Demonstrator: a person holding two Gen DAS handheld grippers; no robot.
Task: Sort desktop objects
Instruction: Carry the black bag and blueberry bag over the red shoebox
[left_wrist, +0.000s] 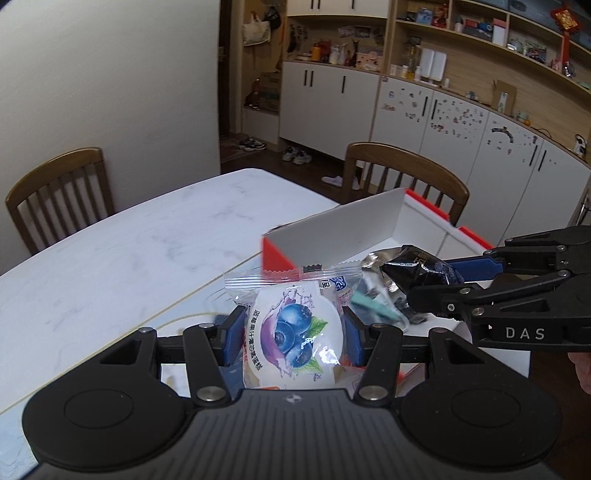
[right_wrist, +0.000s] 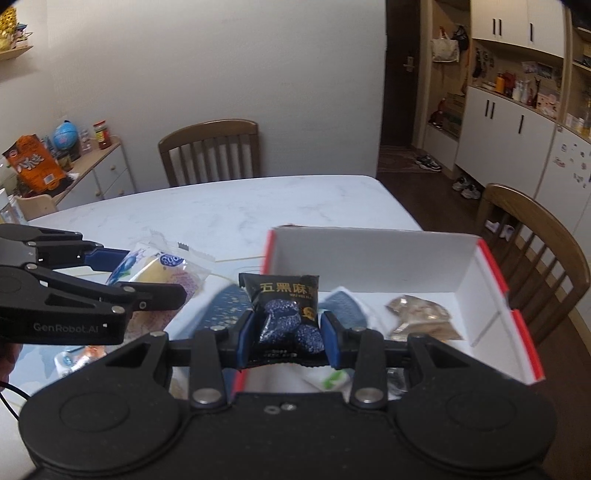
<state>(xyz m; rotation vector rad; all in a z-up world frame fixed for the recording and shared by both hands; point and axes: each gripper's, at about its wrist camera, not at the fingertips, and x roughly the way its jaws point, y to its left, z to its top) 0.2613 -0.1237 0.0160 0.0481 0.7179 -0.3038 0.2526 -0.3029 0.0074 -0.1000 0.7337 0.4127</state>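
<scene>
My left gripper (left_wrist: 293, 338) clamps blueberry packet (left_wrist: 291, 332), right gripper (right_wrist: 286, 334) clamps black packet (right_wrist: 286, 314), both narrowly open, beside box (right_wrist: 369, 258).

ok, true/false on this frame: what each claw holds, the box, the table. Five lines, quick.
1. The left claw grips a blueberry snack packet. True.
2. The right claw is empty. False: it is shut on a black snack packet.
3. The red-and-white box is sealed. False: it is open, with a tan packet inside.
4. Both packets are lifted off the white table. True.
5. Wooden chairs stand at the table. True.
</scene>
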